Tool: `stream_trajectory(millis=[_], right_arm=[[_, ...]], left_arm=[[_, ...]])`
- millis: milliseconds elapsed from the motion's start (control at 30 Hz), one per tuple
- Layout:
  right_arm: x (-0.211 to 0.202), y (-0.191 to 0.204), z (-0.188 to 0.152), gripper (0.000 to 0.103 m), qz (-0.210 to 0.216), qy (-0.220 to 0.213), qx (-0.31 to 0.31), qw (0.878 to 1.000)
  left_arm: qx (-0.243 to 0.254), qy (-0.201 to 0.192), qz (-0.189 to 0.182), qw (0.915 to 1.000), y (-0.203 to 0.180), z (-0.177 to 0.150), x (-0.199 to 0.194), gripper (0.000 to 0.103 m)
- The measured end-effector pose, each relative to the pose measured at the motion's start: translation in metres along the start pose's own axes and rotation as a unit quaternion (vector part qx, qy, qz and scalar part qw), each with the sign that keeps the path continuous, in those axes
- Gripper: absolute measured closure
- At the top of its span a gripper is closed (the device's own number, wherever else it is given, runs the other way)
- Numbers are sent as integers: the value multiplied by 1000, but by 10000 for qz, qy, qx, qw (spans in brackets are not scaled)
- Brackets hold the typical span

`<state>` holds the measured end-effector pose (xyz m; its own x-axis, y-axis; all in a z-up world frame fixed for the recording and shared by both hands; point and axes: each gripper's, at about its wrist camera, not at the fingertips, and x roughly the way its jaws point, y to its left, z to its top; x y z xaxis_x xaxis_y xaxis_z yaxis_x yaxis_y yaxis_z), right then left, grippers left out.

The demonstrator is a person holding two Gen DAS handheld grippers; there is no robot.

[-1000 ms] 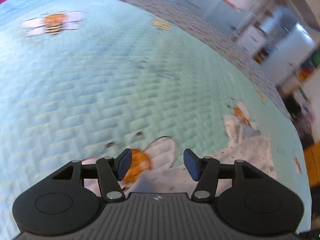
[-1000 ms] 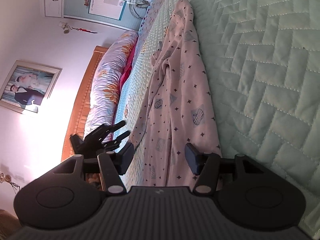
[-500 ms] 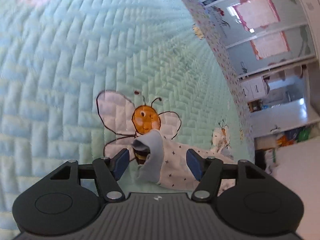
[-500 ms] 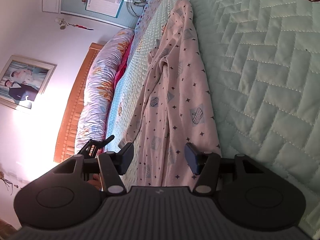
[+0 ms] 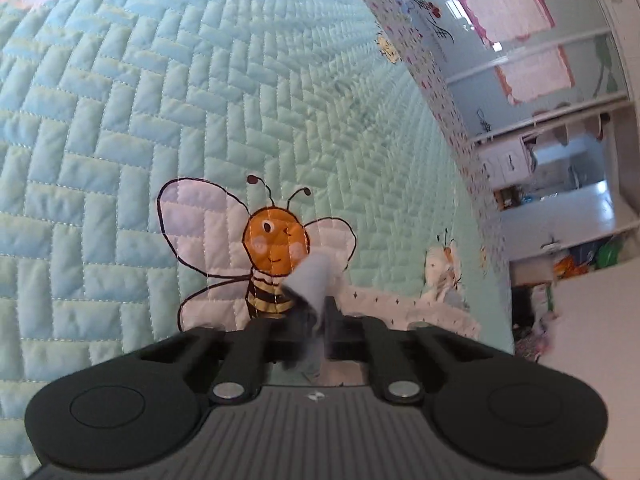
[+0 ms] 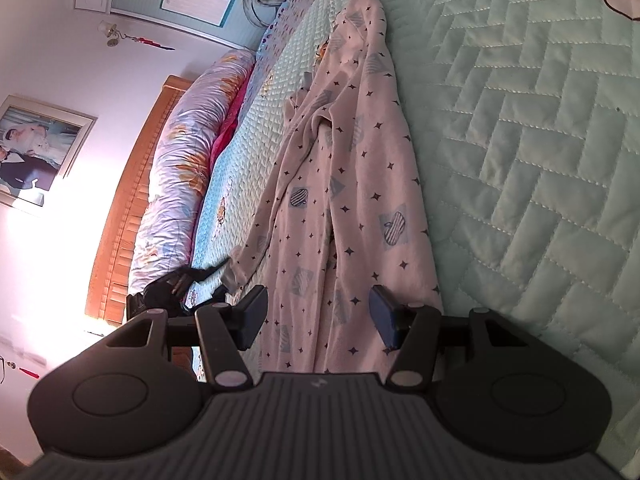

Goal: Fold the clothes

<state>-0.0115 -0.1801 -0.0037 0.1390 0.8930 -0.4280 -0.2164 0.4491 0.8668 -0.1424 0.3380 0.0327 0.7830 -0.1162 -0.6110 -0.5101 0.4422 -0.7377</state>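
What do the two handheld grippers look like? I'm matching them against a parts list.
Both are matte black plastic. The left gripper and right gripper each have a ribbed grey top plate with a small white logo, rounded side housings with a circular inset, silver pivot screws and two linkage fingers. The right's pads are blue.

no text is clear enough to read.
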Motion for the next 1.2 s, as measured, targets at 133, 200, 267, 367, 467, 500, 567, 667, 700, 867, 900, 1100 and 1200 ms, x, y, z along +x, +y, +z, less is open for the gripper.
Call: stream_trajectory(millis=[133,200,267,367,467,500,567,667,700,867,900,1100,1200], right_arm=[[-1,4,0,45,-90,71,-152,9998],[-2,4,0,45,-111,99,-176,9997],[-2,4,1,45,-112,122,-181,9997],[-2,4,2,45,-111,147,-181,9997],[-3,4,2,45,-126,167,-215,9996],[-3,3,2,45,-132,174,-233,9995],[-3,2,2,45,-111,188,-227,9995],[-6,3,2,45,-154,187,-303,9992],[-7,15,1,45,-298,122,-669,9972],[-3,76,-3,45,-1060,-246,-2735,9557],[2,88,-3,45,-1223,-331,-3210,9386],[59,119,-7,45,-2689,-604,-5636,7787],[89,113,-13,46,-3065,-635,-6350,7063]], left_arm=[[452,-485,5,9978,-20,-5,-24,98],[573,-644,-44,9963,-27,-6,-34,98],[646,-622,10,9960,-28,-6,-35,98],[650,-672,72,9956,-28,-4,-34,98],[645,-747,-181,9950,-39,4,-40,98],[684,-739,-253,9946,-46,8,-40,98],[748,-674,-395,9941,-60,18,-40,98],[870,-574,-526,9932,-88,30,-41,98],[943,-561,-582,9923,-99,33,-42,98],[1348,-586,-600,9873,-154,43,-43,98],[1407,-601,-572,9866,-164,45,-43,98],[1619,-660,-563,9830,-206,52,-44,98],[1731,-672,-509,9813,-218,54,-42,98]])
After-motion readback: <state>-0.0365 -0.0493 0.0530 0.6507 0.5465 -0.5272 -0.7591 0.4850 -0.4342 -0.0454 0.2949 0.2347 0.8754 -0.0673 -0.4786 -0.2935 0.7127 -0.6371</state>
